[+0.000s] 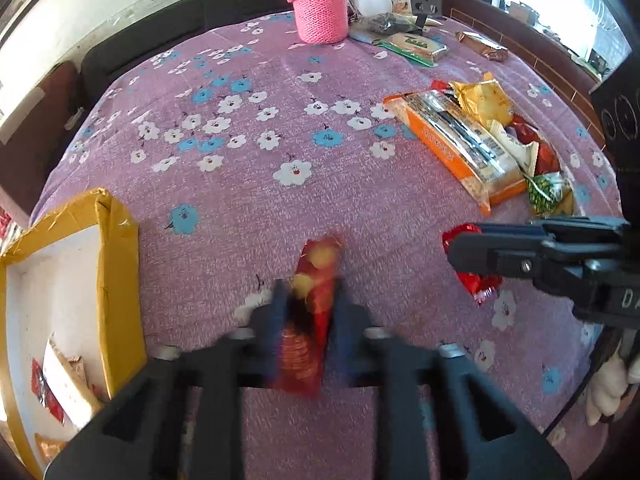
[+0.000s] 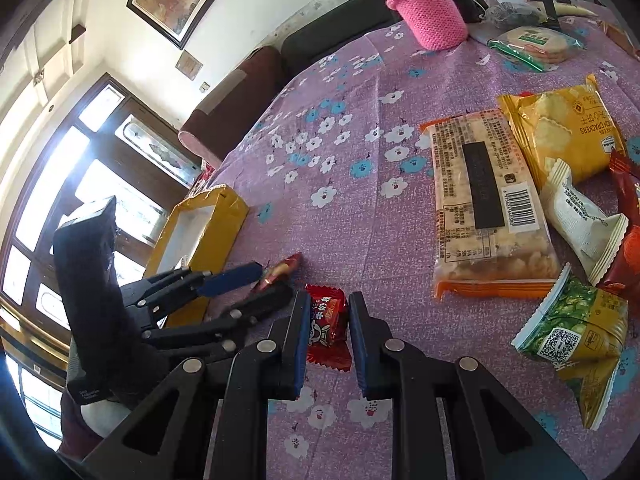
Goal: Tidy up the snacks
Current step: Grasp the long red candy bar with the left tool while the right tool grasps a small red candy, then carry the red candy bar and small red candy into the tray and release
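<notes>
Two hand-held grippers at work on small red snack packets, with the yellow box waiting at the left

The left hand-held gripper (image 1: 308,300) was clenched on a long red snack packet (image 1: 312,312), held just above the surface (image 1: 240,208); the thin slippery wrapper could slide out on the way to the yellow box (image 1: 116,280), or catch on the box wall. The right hand-held gripper (image 2: 330,320) stood partly open, its fingers on both sides of a small red candy packet (image 2: 326,326) lying flat on the surface, near the other snacks; if it closed too high, the flat packet could be pushed away instead of gripped
</notes>
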{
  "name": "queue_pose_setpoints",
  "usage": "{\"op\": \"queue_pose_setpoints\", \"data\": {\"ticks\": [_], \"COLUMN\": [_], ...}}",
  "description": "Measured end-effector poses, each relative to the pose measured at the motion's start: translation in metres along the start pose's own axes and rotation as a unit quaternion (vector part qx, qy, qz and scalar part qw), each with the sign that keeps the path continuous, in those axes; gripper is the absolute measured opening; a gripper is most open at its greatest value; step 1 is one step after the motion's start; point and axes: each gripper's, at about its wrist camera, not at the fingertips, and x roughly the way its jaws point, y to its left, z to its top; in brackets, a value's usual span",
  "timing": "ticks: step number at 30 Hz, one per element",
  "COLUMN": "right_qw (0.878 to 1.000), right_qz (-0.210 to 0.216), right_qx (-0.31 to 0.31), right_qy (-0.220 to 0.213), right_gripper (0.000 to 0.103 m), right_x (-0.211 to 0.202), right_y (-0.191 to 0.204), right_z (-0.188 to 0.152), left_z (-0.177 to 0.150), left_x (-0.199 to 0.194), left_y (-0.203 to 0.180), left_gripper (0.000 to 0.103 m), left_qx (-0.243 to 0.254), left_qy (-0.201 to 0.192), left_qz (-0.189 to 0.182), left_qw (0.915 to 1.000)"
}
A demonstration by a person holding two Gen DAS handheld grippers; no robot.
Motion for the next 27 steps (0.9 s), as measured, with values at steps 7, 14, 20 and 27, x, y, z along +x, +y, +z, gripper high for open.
{"op": "queue_pose_setpoints", "data": {"ticks": [7,14,20,27], "right_qw": [1.000,1.000,0.999,0.995], "right_qz": [0.001,0.017,-0.011,0.031], "right_qx": [-0.004,-0.016,-0.050,-0.097], "right_qy": [-0.003,-0.012,-0.018,0.020], "right_gripper": [0.020,0.019,0.019,0.018], "right_x": [-0.001,-0.005,-0.004,0.017], "right_y": [0.001,0.008,0.032,0.117], "right_z": [0.000,-0.002,-0.005,-0.001], "left_z": [-0.019,-0.050,-0.088,-0.113], "left_x": [-0.039,-0.094,-0.132,-0.140], "left_y": [0.019,0.050,0.108,0.190], "left_gripper": [0.009,0.009,0.009,0.010], "left_qx": [-0.068,-0.138,-0.198,-0.267], "left_qy": [-0.043,-0.094,-0.117,-0.114], "left_qz": [-0.032,-0.055,-0.012,0.019], "left_qw": [0.9962,0.9844,0.9731,0.9568]}}
